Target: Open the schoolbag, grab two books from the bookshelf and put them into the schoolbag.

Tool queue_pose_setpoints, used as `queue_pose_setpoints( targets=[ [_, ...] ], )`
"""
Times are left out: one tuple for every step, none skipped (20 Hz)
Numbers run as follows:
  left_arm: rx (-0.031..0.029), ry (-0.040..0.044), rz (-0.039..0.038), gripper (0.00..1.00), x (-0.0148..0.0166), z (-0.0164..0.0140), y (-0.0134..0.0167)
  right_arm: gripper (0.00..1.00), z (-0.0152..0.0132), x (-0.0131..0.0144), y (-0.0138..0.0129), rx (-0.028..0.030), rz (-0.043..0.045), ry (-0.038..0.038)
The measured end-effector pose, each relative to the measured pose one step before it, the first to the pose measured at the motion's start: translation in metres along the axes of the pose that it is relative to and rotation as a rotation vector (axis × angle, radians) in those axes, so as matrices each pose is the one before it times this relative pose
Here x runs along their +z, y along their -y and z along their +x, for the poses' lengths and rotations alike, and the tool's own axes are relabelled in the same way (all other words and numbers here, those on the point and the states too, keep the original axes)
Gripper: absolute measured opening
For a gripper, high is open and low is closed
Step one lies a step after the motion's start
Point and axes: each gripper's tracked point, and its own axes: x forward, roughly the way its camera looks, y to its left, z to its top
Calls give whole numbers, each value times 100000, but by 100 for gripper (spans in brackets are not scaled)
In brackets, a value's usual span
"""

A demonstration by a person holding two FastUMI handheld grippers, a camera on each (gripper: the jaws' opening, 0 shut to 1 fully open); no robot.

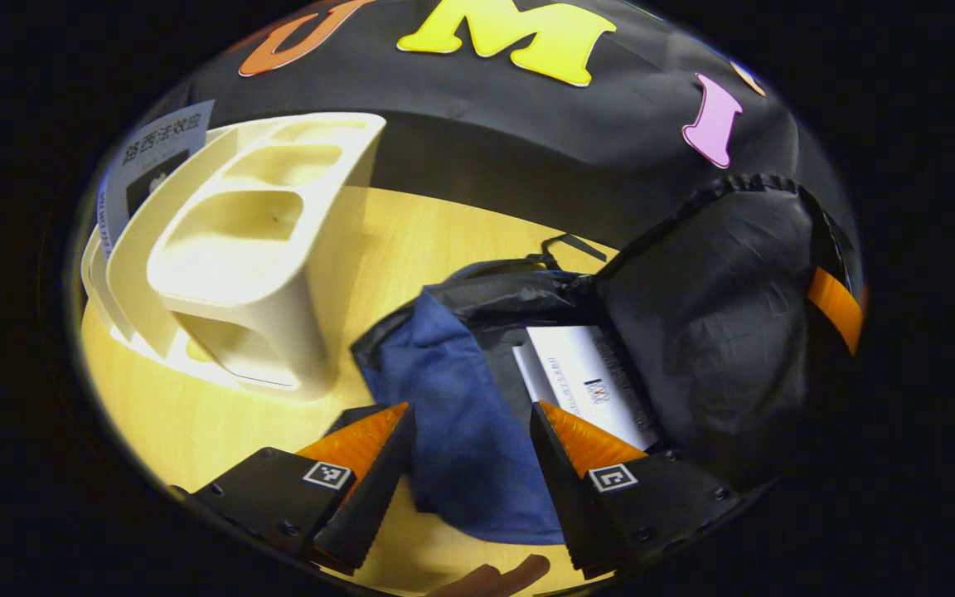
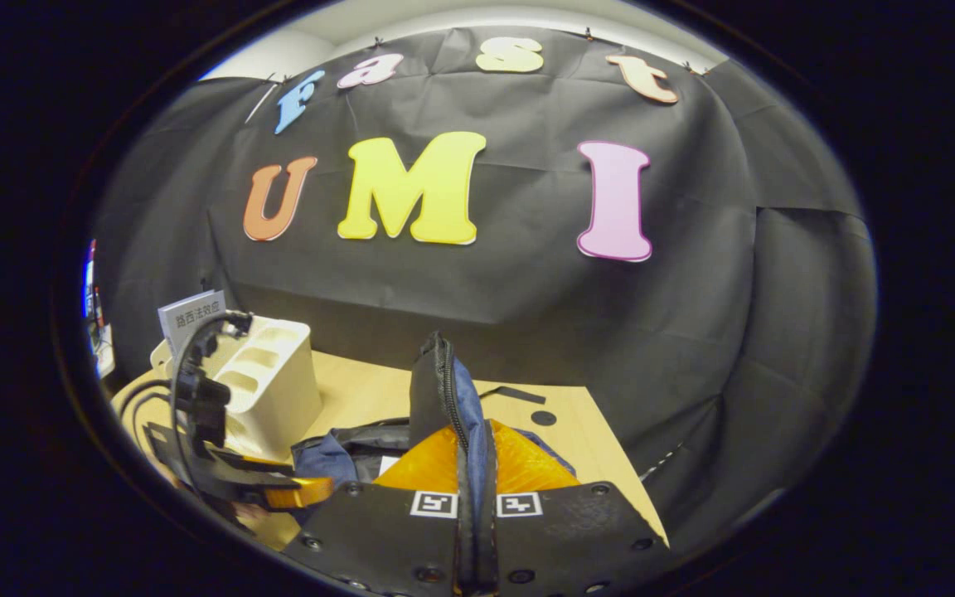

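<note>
1. The schoolbag (image 1: 693, 332) is lying open on the wooden table (image 1: 411, 240), near its back edge by the black wall. Its blue lining (image 1: 461, 414) is showing, and its big flap is being held up.
2. One white book (image 1: 589, 381) is already sitting inside the open bag.
3. The right tongs (image 2: 474, 464) are pinching the zipper edge of the flap (image 2: 444, 390) tight between both fingers, holding the bag's mouth wide.
4. The left tongs (image 1: 473, 435) are hanging just above the bag's opening with their fingers apart and nothing between them. In the right gripper view they are sitting near the bag's left side (image 2: 278, 489).
5. The cream bookshelf (image 1: 270, 249) is standing on the left part of the table, beside the bag. Another book (image 1: 154, 157) is leaning at its far left side.
6. I think the job is about half done: one book is in, one is waiting.
7. Next, the left tongs probably need to reach over to the shelf, pinch that book, and bring it to the bag while the flap is kept up.
</note>
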Motion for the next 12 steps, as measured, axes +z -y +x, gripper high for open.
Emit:
queue_pose_setpoints(
  targets=[
    [1445,-842,1237,88,-431,-1041,-871,3,107,15,-222,201,-350,-15],
    [986,-218,1699,88,-214,-1102,-659,3,169,-205,-194,74,-208,-275],
    [173,733,1481,88,-70,-1021,-640,4,94,-85,-254,276,-313,-113],
    [1690,141,804,88,-73,-1073,-934,3,79,-162,-250,235,219,-384],
    [3339,1246,1879,88,104,-981,-1260,3,25,-128,-229,560,359,-373],
    [3484,1789,1935,88,219,-890,-1466,2,36,-156,-114,307,224,-204],
    [4794,2667,2176,88,543,-926,-1741,3,-8,-134,-43,36,63,-20],
    [4406,3583,2427,88,742,-847,-1721,2,223,-112,-100,171,285,102],
    [3318,3872,2007,88,923,-850,-1661,4,-108,-37,-141,438,585,60],
    [3329,3405,1662,88,822,-774,-1585,3,-24,-25,-47,254,532,236],
    [3030,2404,1702,88,859,-598,-1649,4,-8,89,-62,129,136,283],
    [2734,2173,1916,87,697,-581,-1526,4,-29,-13,15,-128,231,380]
  ],
)
